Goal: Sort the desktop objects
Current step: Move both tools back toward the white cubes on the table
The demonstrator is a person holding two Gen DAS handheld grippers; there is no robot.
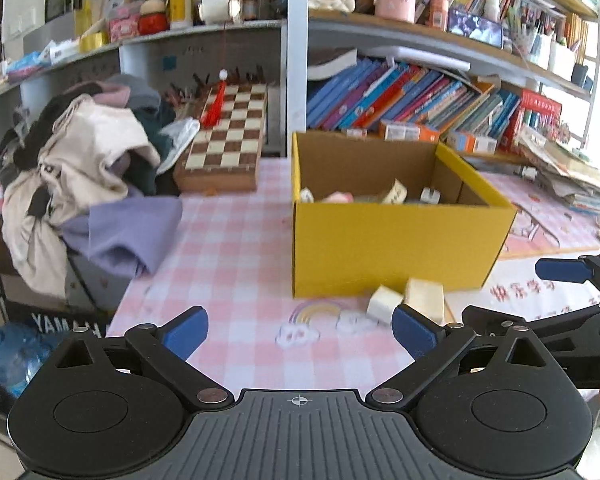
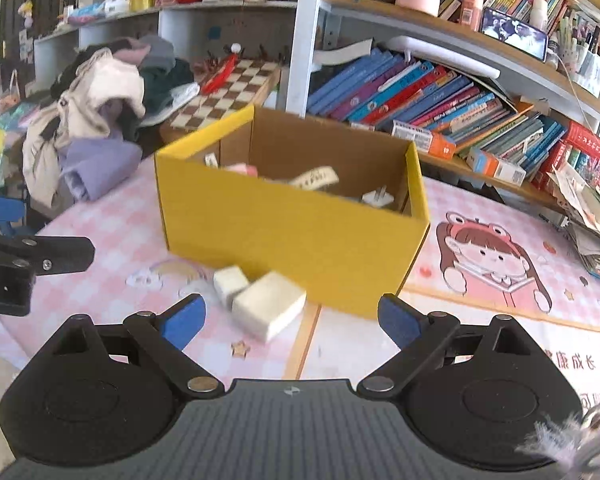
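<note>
Tongs first: your left tongs (image 1: 300,334) are spread wide and hold nothing, hovering low over the pink checked desk (image 1: 228,248); your right tongs (image 2: 291,322) are spread just as wide and equally empty. Ahead of both sits the yellow cardboard box (image 1: 396,244), open at the top, with a few small items lying on its floor, among them a white plug (image 2: 378,199) and a pale printed packet (image 2: 316,178). Two white blocks lie on the desk against the near wall of the box: the larger block (image 2: 269,305) sits just ahead of your right tongs, between their tips and a little left of centre, and the smaller block (image 2: 230,283) touches it on the far left side. From your left tongs the same pair lies ahead and to the right, close beside the right blue pad (image 1: 414,334). Further off to the left of your left tongs a heap of clothes (image 1: 80,168) spills over the desk edge, with a chessboard (image 1: 228,136) behind it and leaning books (image 1: 400,98) on the shelf beyond the box.
</note>
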